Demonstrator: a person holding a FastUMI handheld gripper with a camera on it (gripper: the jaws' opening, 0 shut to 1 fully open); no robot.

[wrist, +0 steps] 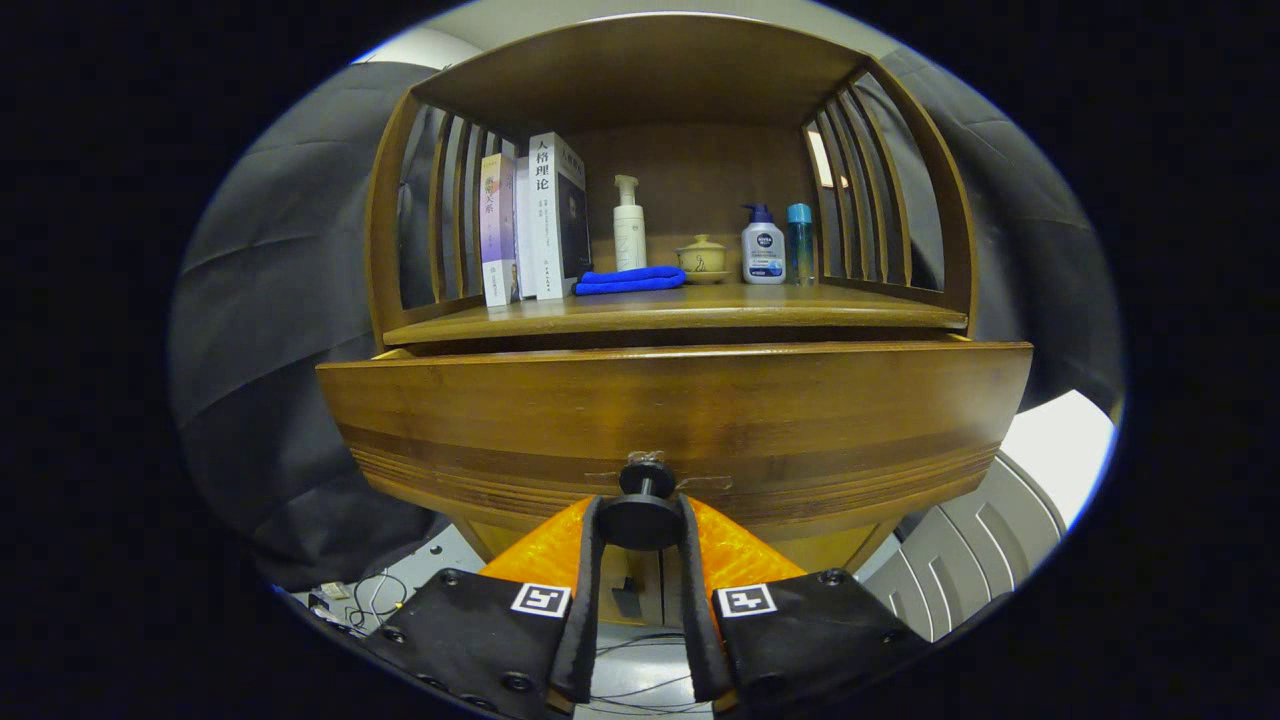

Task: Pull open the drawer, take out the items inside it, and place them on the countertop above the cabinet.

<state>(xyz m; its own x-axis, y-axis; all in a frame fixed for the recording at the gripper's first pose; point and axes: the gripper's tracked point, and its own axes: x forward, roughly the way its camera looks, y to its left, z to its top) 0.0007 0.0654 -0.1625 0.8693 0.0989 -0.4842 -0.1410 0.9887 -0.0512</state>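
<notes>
So the gripper (pixel 641 520) is clamping down on the drawer knob (pixel 641 512), with one finger pressing on each side of its round dark cap, right at the bottom-middle of the drawer front (pixel 670 420). The wooden drawer is sticking out a bit from the cabinet (pixel 670 90), its top edge sitting proud of the countertop (pixel 680 308) lip above it, with a dark gap showing between the two; what's lying inside can't be seen from here. Up on the countertop, stuff is hugging the back: a few books (pixel 530 222) are standing upright at the back-left corner against the slatted side, a folded blue cloth (pixel 630 280) is lying just beside them, then a white pump bottle (pixel 628 226) behind the cloth, a small lidded ceramic cup (pixel 702 258) near the middle, and a blue-capped pump bottle (pixel 762 246) touching or nearly touching a slim teal bottle (pixel 799 242) toward the back-right corner. The whole front strip of the countertop is sitting bare along its edge. Grey ribbed panels (pixel 960 550) are showing below the drawer's right corner, and some cables (pixel 375 595) are trailing under the left one.
</notes>
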